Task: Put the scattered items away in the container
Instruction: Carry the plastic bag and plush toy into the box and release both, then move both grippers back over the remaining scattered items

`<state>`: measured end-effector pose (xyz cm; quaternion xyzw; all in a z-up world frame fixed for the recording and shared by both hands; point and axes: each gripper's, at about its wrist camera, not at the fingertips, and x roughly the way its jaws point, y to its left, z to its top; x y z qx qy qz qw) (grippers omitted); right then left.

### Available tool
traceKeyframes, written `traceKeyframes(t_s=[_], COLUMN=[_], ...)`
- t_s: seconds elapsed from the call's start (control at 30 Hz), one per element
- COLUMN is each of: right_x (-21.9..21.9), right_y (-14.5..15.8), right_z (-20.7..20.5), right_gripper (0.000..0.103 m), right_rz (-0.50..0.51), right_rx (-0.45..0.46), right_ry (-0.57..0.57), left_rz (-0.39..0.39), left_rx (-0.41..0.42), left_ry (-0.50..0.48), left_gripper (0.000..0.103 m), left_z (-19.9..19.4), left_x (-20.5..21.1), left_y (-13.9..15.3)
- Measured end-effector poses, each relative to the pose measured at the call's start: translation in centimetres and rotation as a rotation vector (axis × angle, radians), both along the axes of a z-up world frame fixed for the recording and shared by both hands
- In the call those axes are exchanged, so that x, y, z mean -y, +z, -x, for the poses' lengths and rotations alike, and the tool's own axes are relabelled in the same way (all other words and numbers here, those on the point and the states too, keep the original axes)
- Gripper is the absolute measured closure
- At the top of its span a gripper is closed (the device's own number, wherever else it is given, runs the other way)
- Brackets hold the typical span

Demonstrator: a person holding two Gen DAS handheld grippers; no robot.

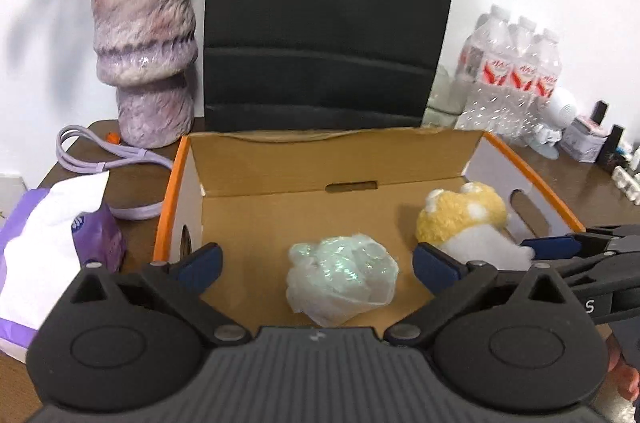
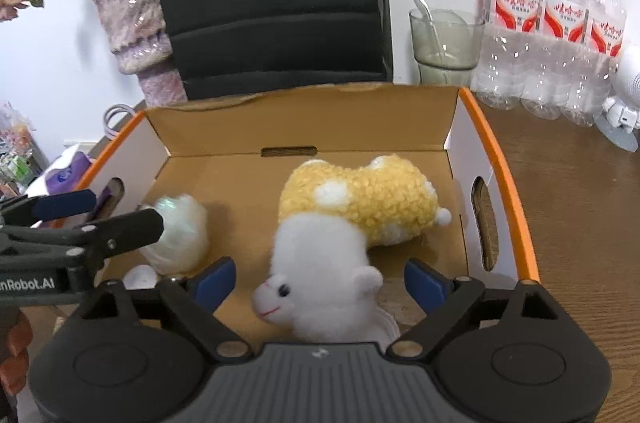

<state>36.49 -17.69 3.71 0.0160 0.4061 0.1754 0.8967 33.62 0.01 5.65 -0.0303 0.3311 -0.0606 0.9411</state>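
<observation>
A: What's past the fingertips?
B: Black chair back (image 1: 328, 15), dead ahead. Purple vase (image 1: 146, 51) w/ dried flowers ahead-left, lilac cable (image 1: 100, 159) at its foot.
A: Right side?
B: Water bottle pack (image 2: 552, 35), glass w/ straw (image 2: 444, 43) just beside it.

bright, even indoor light | soft shadows; fisheye bending at edges

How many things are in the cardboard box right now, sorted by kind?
Plush toy: 1 (yellow and white)
Plastic-wrapped bundle: 1 (pale, crinkly)
Total in the cardboard box: 2
</observation>
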Motion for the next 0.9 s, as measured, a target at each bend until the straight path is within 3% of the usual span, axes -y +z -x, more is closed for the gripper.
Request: traceKeyframes(t_s=[0.13,0.6,0.9], right_x=[0.3,2.0,2.2], right_y=[1.5,6.1,6.2], right_z=[1.0,7.1,13.1], right_gripper=[0.001,0.000,0.000], right_rz=[0.013,0.040,0.075], right_rx=[0.044,0.111,0.105], right_ry=[-0.005,0.029,0.064], left_rz=[-0.018,-0.089,-0.097], left_rx=[0.012,0.031,0.004], left_ry=[0.005,-0.019,-0.044], left_gripper=[0.000,0.000,0.000], left_z=[0.9,6.9,13.3], left_x=[-0.2,-0.1,-0.7], left_y=[0.9,4.1,3.6])
